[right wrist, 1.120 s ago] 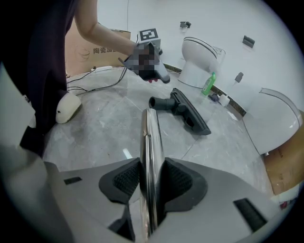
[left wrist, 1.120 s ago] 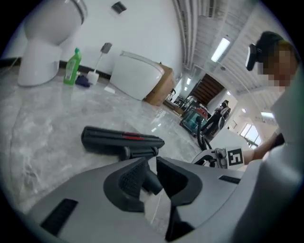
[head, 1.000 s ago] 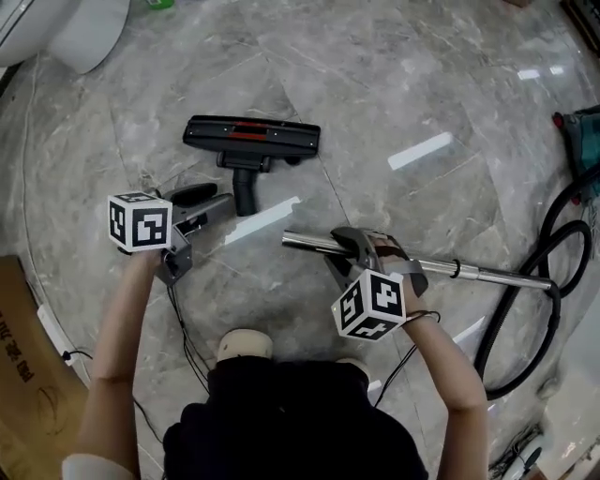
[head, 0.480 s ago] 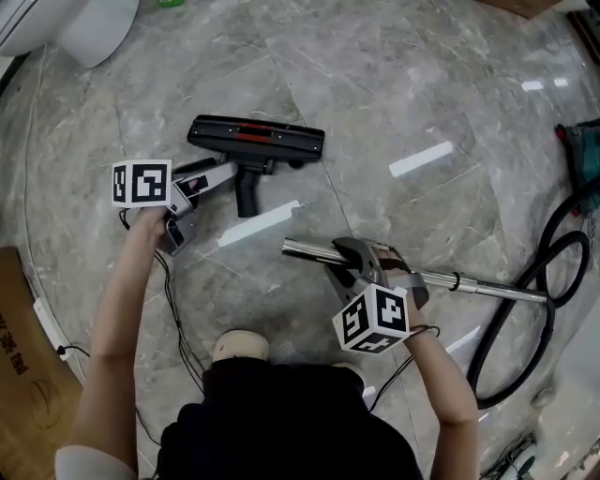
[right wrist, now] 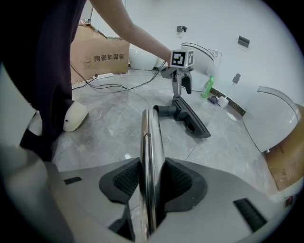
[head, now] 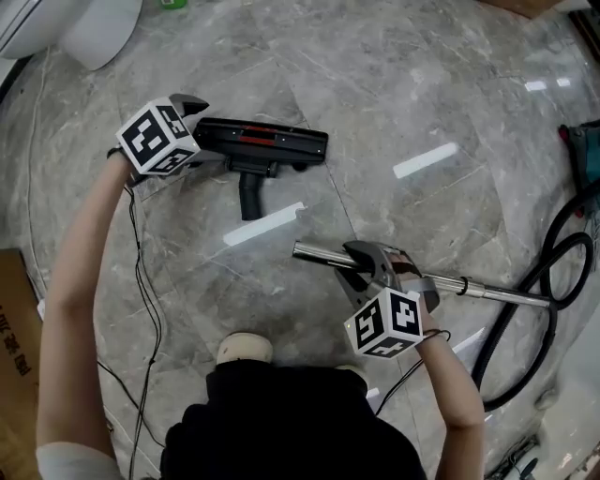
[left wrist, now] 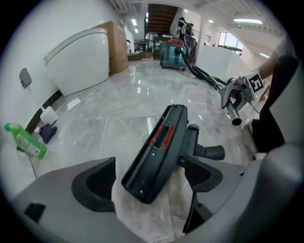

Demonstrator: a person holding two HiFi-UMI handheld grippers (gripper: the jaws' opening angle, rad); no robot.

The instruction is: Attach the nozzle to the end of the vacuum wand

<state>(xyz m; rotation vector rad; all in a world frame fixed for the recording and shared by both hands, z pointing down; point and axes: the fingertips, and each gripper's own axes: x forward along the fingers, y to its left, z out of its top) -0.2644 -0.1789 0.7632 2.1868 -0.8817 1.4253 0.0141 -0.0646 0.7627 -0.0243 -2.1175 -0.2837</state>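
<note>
The black floor nozzle [head: 267, 142] lies on the marble floor with its neck pointing toward me. My left gripper [head: 190, 105] hangs over its left end. In the left gripper view the jaws are opening wide, and the nozzle's end [left wrist: 159, 152] lies between the fingers [left wrist: 95, 185] without touching them. My right gripper [head: 370, 267] is shut on the chrome vacuum wand [head: 487, 291] near its open end. The right gripper view shows the wand [right wrist: 151, 156] clamped between the pads and pointing toward the nozzle [right wrist: 190, 118].
A black hose [head: 553, 281] loops at the right toward a teal vacuum [head: 586, 141]. A cardboard box [head: 14, 347] stands at the left edge and a white toilet [head: 84, 28] at the top left. A green bottle [left wrist: 26, 140] stands by the wall. A shoe [head: 244, 349] rests below.
My left gripper has moved up and away to the nozzle's left end, rolled over, and its jaws have spread. The right gripper still grips the wand, almost unmoved.
</note>
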